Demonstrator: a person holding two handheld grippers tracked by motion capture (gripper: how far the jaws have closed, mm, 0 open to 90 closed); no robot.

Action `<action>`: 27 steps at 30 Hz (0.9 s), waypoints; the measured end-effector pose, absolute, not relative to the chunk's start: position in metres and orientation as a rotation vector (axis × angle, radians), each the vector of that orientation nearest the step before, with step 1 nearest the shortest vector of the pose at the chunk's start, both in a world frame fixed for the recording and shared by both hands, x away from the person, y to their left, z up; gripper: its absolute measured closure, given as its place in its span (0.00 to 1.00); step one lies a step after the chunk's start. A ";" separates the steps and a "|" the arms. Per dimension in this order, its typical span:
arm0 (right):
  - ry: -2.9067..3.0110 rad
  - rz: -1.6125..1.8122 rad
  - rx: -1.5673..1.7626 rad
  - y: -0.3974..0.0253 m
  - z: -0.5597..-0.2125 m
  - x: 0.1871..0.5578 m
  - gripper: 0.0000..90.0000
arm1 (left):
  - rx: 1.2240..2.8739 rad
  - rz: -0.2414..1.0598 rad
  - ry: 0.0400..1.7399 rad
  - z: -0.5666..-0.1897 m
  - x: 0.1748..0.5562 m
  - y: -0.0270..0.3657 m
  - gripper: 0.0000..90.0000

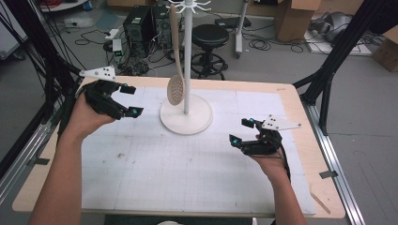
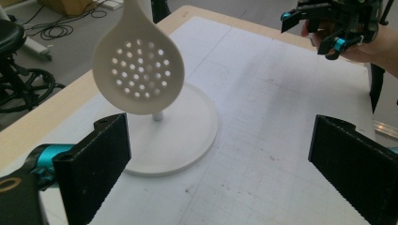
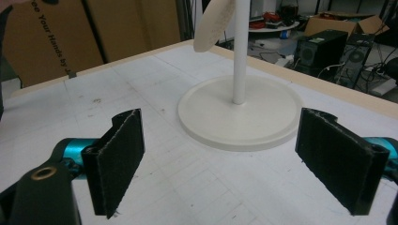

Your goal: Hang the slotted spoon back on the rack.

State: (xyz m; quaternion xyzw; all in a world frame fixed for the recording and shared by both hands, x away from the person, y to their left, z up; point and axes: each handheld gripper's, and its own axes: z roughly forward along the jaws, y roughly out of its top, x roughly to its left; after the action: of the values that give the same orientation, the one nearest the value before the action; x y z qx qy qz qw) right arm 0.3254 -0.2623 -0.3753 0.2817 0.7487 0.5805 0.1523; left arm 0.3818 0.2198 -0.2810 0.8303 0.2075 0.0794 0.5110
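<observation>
A person holds a two-fingered gripper in each hand above a table point(image 1: 300, 101) covered with a white gridded mat point(image 1: 187, 168). Near the far middle of the mat stands a white stand point(image 1: 187, 115) with a round base and a tall thin pole. A pale slotted spoon point(image 1: 176, 89) hangs from the top of the stand, its perforated bowl dangling just above the base. The left gripper point(image 1: 129, 101) hovers with its fingers spread wide and nothing between them; the spoon bowl hangs just beyond and ahead of them, nearer the left finger point(image 2: 96, 164) in the left gripper view, not touching. The right gripper point(image 1: 244, 131) also has its fingers wide apart and empty; the stand's base lies ahead between them, well apart, with the spoon higher and farther.
</observation>
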 end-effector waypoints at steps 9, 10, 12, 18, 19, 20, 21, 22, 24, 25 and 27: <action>2.142 1.662 0.807 -0.264 -0.376 0.327 0.16 | 1.928 0.163 0.537 -0.319 0.366 0.238 0.02; 2.140 1.662 0.806 -0.264 -0.376 0.327 0.16 | 1.921 0.163 0.540 -0.322 0.365 0.240 0.02; 2.141 1.663 0.810 -0.265 -0.377 0.327 0.16 | 1.902 0.158 0.548 -0.327 0.362 0.244 0.02; 2.138 1.659 0.827 -0.268 -0.379 0.329 0.16 | 1.867 0.142 0.533 -0.343 0.354 0.251 0.02; 2.138 1.657 0.836 -0.269 -0.380 0.329 0.16 | 1.861 0.137 0.531 -0.346 0.353 0.252 0.02; 2.133 1.657 0.845 -0.272 -0.382 0.330 0.16 | 1.844 0.129 0.530 -0.351 0.351 0.253 0.02; 2.133 1.657 0.845 -0.272 -0.382 0.330 0.16 | 1.834 0.121 0.532 -0.354 0.350 0.254 0.02; 2.132 1.656 0.848 -0.272 -0.382 0.330 0.16 | 1.824 0.115 0.530 -0.359 0.349 0.255 0.02; 2.126 1.659 0.855 -0.274 -0.383 0.331 0.16 | 1.834 0.067 0.548 -0.375 0.349 0.256 0.02; 2.125 1.658 0.852 -0.274 -0.383 0.331 0.16 | 1.839 0.053 0.559 -0.379 0.349 0.256 0.02; 2.133 1.660 0.855 -0.274 -0.383 0.330 0.16 | 1.867 0.045 0.576 -0.384 0.349 0.258 0.02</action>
State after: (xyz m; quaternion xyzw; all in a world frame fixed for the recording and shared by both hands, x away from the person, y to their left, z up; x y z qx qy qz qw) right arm 0.3301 -0.2735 -0.3831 0.2981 0.7437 0.5786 0.1528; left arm 0.3490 0.2575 -0.3842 0.7917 0.2444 0.0190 0.5595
